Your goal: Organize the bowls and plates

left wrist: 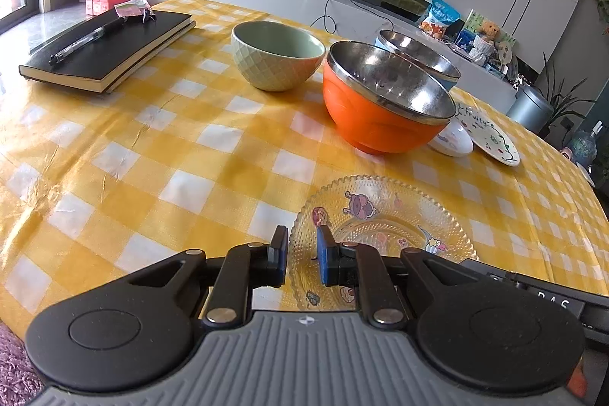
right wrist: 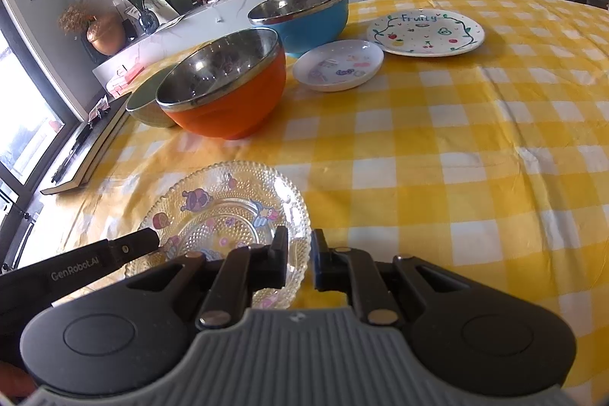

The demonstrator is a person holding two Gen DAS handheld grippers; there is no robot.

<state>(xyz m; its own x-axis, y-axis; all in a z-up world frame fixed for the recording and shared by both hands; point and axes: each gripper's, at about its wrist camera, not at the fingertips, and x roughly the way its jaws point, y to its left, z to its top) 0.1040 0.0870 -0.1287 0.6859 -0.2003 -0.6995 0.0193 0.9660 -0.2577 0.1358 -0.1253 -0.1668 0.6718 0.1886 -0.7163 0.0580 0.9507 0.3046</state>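
Observation:
A clear glass plate with cartoon prints lies on the yellow checked table, also in the right wrist view. My left gripper straddles its left rim, jaws narrowly apart. My right gripper straddles its right rim, jaws narrowly apart. Behind stand an orange steel bowl, a blue steel bowl and a green ceramic bowl. A small white dish and a "Fruity" plate lie to the right.
A black notebook with a pen lies at the table's left side, seen too in the right wrist view. A TV bench with a router, vases and a bin runs behind the table. The table's edge curves off at the right.

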